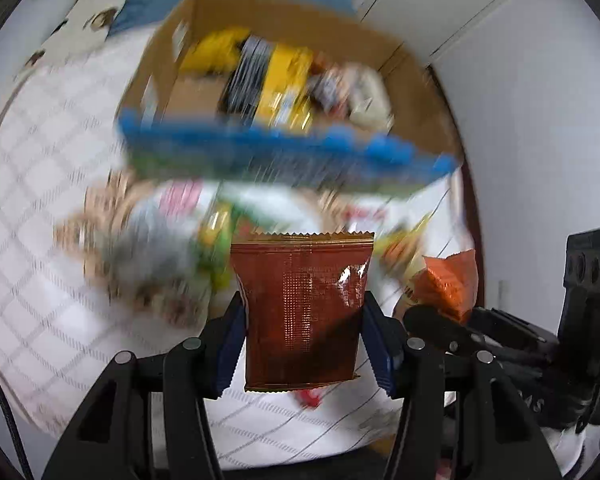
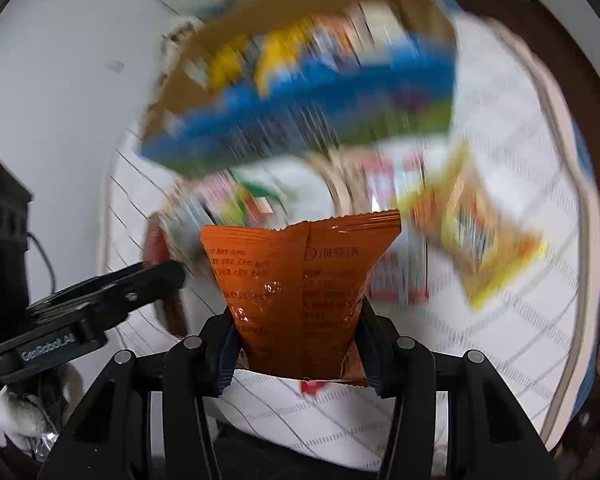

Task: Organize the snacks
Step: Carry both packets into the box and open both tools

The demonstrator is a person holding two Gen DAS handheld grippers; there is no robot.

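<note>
Gripping one packet apiece, both claws are clamped and carrying. The left claw [image 1: 304,344] pinches a dark red snack bag [image 1: 302,312] by its sides, its crimped top pointing ahead; the right claw [image 2: 298,354] squeezes an orange snack bag [image 2: 296,296] the same way, low on the pack, likely so each bag can drop freely. Ahead stands the open cardboard box [image 1: 412,80] with a blue printed near wall, already partly filled, apparently the destination. Loose packets [image 2: 488,248] lie on the checked bedcover [image 1: 60,200] between claws and box. The two claws hang close together, so the near wall and each other are the edges to clear.
</note>
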